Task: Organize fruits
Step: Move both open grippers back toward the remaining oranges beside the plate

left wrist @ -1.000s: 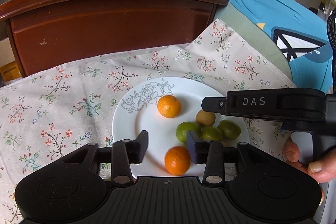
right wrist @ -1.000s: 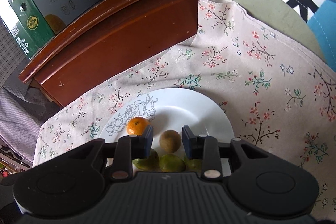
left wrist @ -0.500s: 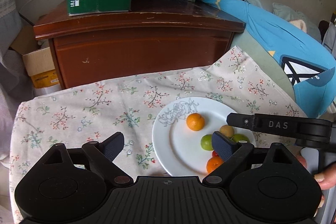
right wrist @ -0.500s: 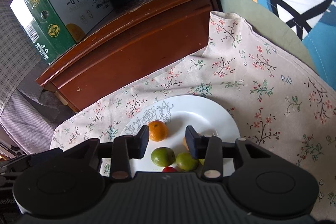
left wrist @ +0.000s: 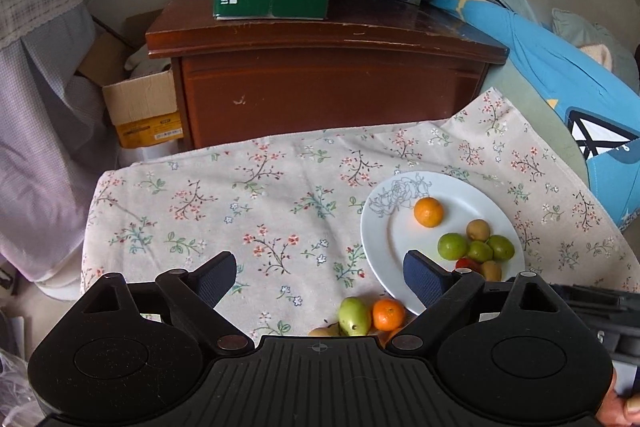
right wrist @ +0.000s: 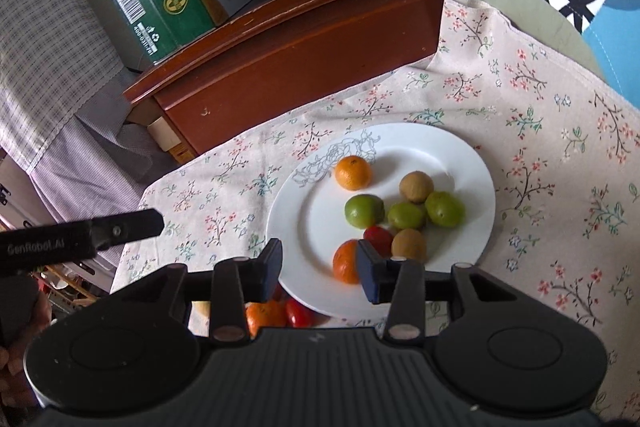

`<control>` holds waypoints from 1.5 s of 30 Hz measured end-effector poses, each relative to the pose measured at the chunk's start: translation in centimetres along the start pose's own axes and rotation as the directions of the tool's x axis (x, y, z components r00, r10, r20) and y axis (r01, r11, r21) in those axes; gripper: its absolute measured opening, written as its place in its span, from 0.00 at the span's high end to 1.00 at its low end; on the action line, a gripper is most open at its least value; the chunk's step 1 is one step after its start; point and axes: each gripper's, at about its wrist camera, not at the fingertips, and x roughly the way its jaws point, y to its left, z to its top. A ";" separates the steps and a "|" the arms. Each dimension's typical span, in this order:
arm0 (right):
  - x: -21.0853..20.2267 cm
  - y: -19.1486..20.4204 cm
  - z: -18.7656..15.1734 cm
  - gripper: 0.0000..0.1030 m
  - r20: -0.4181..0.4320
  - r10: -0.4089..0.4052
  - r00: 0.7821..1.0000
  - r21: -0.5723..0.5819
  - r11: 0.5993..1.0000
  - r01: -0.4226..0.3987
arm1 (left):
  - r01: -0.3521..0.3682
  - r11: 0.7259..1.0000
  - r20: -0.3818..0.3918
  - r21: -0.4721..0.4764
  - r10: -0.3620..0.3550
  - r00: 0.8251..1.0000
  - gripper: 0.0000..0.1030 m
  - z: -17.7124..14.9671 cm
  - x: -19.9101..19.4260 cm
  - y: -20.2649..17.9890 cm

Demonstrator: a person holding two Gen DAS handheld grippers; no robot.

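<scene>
Both grippers hung empty between picks: the left gripper [left wrist: 316, 277] spread wide, the right gripper [right wrist: 318, 267] part-open. Most fruit sat on the round white china plate [right wrist: 460, 155]; the small orange mandarin [left wrist: 388, 314] on the near cloth probably needed collecting next.

Soft daylight, sharp focus throughout; fisheye bends the edges, corners vignette dark, fruit shadows on the plate [right wrist: 460, 163] faint.

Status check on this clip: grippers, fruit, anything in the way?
Left gripper open, empty; right gripper open, empty, jaws just widened. Plate holds eight fruits. An orange and green fruit sit on the cloth. Nothing blocking.
</scene>
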 end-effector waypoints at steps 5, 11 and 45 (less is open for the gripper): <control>0.1 1.4 -1.9 0.59 -0.032 0.023 0.999 -0.025 0.999 -0.023 | -0.025 1.000 -0.046 -0.017 0.024 0.999 0.10 -0.6 0.5 0.6; 0.9 2.7 -3.3 0.59 -0.062 0.039 0.997 -0.088 0.995 -0.044 | -0.060 0.998 -0.085 -0.018 0.058 0.995 0.11 -1.4 1.2 1.0; 3.6 6.5 -5.1 0.84 -0.057 -0.014 0.998 -0.417 0.909 -0.011 | -0.019 0.999 -0.161 -0.033 0.014 0.987 0.15 -4.5 4.3 1.6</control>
